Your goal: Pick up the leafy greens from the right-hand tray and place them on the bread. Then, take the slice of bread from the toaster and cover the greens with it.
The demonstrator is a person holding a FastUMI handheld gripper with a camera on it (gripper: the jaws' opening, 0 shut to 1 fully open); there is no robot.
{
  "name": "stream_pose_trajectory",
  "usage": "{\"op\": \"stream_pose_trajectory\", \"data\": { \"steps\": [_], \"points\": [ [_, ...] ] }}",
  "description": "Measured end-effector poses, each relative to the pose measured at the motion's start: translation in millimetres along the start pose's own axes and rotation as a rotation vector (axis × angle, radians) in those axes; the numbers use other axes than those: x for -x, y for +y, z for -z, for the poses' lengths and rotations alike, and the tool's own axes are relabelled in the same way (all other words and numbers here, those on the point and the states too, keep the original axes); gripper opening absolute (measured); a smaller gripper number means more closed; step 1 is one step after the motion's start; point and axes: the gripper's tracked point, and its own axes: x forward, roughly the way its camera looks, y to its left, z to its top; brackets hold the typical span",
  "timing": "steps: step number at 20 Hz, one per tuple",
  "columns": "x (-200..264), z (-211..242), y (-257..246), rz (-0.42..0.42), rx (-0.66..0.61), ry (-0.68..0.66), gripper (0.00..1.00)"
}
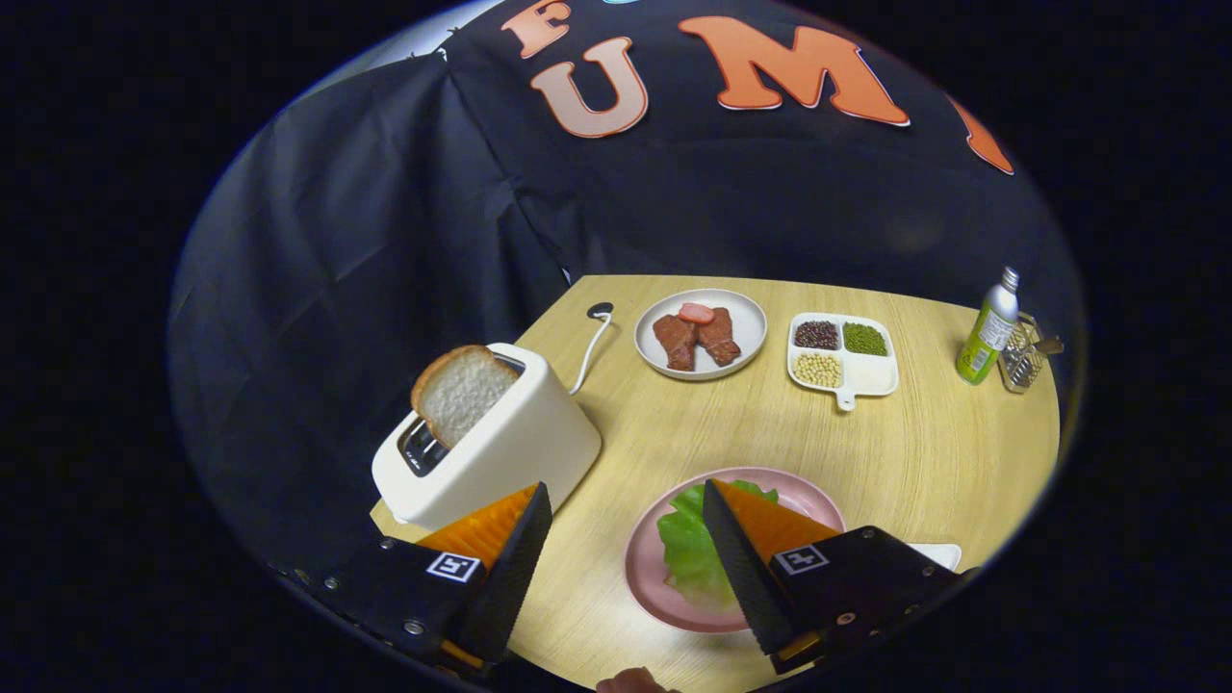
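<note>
Surface: light wooden table (674,433).
Near side: white toaster (500,443); pink plate (818,496).
Far side: white plate (654,351), divided tray (871,377), green bottle (987,332), glass holder (1022,361).
Cable: white cord (589,351) lying behind the toaster.

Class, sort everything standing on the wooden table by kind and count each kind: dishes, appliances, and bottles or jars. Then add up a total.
Dishes: 3, the pink plate of greens, the white plate of meat, and the divided tray of beans.
Appliances: 1, the toaster holding a bread slice.
Bottles or jars: 2, a green bottle and a glass jar.
Total: 6.
The tongs hang open above the pink plate.
</note>
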Motion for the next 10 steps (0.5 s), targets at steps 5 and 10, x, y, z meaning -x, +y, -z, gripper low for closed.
{"op": "stream_pose_trajectory", "data": {
  "steps": [5,10],
  "points": [
    [-6.5,-22.7,56.5,-0.065,0.024,0.027,0.96],
    [-18.3,-39.2,104.9,-0.109,0.038,0.064,0.96]
  ]
}}
